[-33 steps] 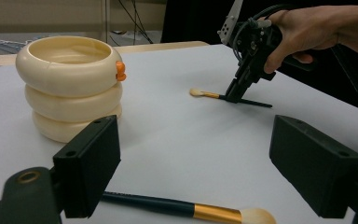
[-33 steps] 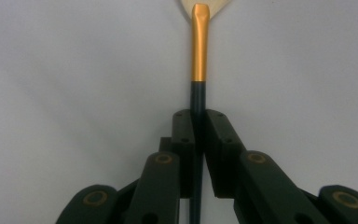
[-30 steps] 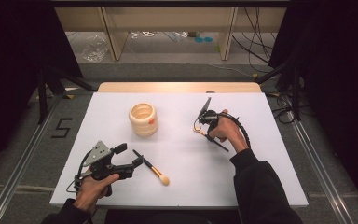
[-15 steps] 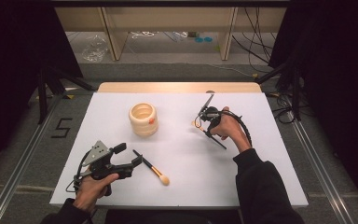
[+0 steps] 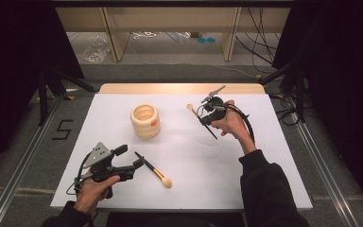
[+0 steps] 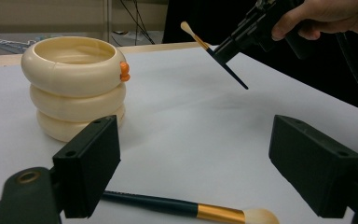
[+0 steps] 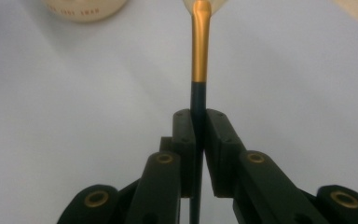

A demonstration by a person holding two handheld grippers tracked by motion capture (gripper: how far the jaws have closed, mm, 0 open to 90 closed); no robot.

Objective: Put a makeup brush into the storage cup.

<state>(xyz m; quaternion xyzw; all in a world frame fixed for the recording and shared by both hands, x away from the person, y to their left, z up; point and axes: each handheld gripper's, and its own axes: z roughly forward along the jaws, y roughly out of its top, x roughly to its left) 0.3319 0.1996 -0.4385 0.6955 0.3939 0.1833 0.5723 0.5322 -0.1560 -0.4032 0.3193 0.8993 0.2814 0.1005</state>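
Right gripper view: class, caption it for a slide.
Right gripper shut on a makeup brush above the white table.

White table (image 5: 264,189) on a grey floor – wooden shelf legs (image 5: 113,38), cables (image 5: 260,42) behind
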